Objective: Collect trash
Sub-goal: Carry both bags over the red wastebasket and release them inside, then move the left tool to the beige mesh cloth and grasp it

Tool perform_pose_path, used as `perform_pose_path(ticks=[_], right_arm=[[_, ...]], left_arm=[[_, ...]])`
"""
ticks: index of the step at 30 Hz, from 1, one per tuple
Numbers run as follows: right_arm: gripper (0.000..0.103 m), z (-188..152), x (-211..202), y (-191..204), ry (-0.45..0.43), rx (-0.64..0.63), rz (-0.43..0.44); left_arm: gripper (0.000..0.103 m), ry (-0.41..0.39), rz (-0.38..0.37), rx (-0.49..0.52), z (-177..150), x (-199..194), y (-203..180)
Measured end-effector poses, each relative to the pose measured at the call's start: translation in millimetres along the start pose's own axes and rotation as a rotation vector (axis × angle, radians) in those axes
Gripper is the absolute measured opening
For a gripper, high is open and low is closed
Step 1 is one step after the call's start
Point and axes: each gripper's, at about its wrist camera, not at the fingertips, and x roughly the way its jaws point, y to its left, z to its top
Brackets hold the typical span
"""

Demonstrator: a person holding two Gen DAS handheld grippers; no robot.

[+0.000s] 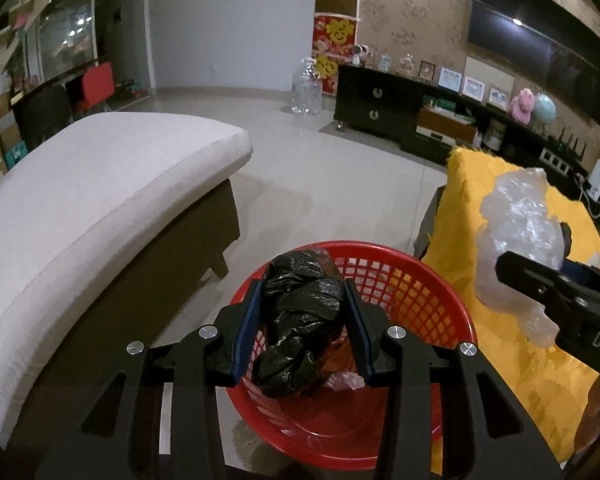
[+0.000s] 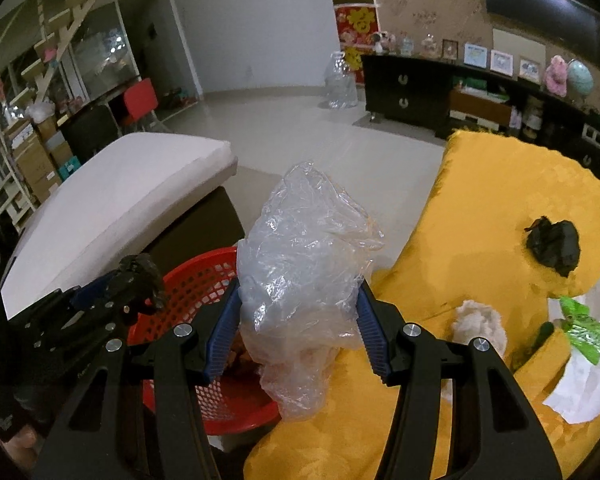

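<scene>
My left gripper is shut on a crumpled black plastic bag and holds it over the red mesh basket on the floor. Some pale trash lies in the basket's bottom. My right gripper is shut on a crumpled clear plastic bag, held at the edge of the yellow-covered table just right of the red basket. In the left wrist view the clear bag and right gripper hang at the right. In the right wrist view the left gripper with its black bag shows at the left.
On the yellow cloth lie another black bag wad, a white tissue ball, a green wrapper and white paper. A white-cushioned bench stands left of the basket. A dark TV cabinet lines the far wall across the tiled floor.
</scene>
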Motion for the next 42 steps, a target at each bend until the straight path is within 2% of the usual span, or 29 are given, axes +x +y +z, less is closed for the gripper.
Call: perform_pose_path(ticks=[8, 13, 15, 17, 29, 35, 42], right_arm=[[0.058, 3, 16, 2, 0.053, 0.002, 0.035], [0.067, 1, 20, 5, 0.068, 0.018, 0.044], [0.069, 1, 18, 4, 0.066, 0.023, 0.043], [0.071, 1, 16, 3, 0.064, 0.026, 0.041], [0.073, -5, -4, -5, 0.013, 0.033, -0.010], [0.073, -19, -15, -13, -0.009, 0.025, -0.058], [0.073, -40, -39, -42, -0.033, 0.056, -0.129]], left_arm=[[0.040, 0.036, -0.002, -0.003, -2, 7, 1], [0.052, 0.053, -0.008, 0.010, -3, 9, -1], [0.064, 0.049, -0.003, 0.003, -3, 9, 0], [0.070, 0.046, 0.010, -0.011, -3, 8, 3], [0.077, -0.007, -0.001, -0.061, 2, -1, 12], [0.077, -0.020, -0.017, -0.057, 2, -4, 10], [0.077, -0.035, -0.039, -0.034, 1, -7, 1]])
